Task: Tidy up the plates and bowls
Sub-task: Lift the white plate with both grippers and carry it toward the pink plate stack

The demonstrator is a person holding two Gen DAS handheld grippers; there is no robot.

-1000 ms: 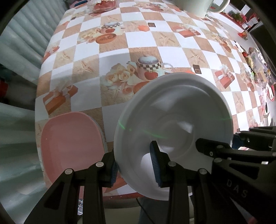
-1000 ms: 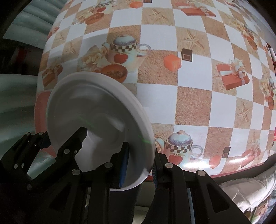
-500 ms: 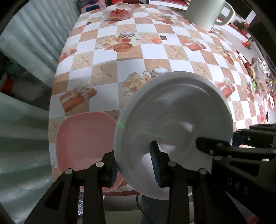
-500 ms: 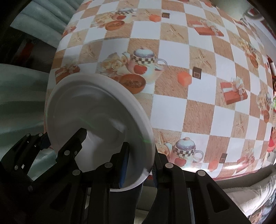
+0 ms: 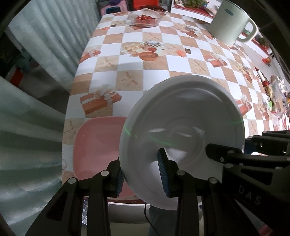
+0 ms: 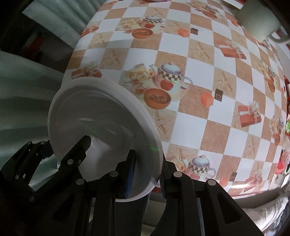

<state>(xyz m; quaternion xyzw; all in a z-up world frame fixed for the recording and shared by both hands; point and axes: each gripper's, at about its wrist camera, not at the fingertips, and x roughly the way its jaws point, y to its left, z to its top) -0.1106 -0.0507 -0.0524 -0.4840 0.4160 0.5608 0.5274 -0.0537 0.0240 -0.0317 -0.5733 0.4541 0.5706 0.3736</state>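
Both grippers hold 1 round white plate [image 5: 181, 134] above the surface's [image 5: 163, 76] near edge: the left gripper [image 5: 142, 178] has its jaws clamped on the rim's left side, the right gripper [image 6: 146, 175] on the opposite rim. Beneath lies a smooth pink square plate [image 5: 96, 143]. Beyond, the glossy checked cloth lies open up to a glass bowl [image 5: 145, 17] and a pale jug [image 5: 230, 23].
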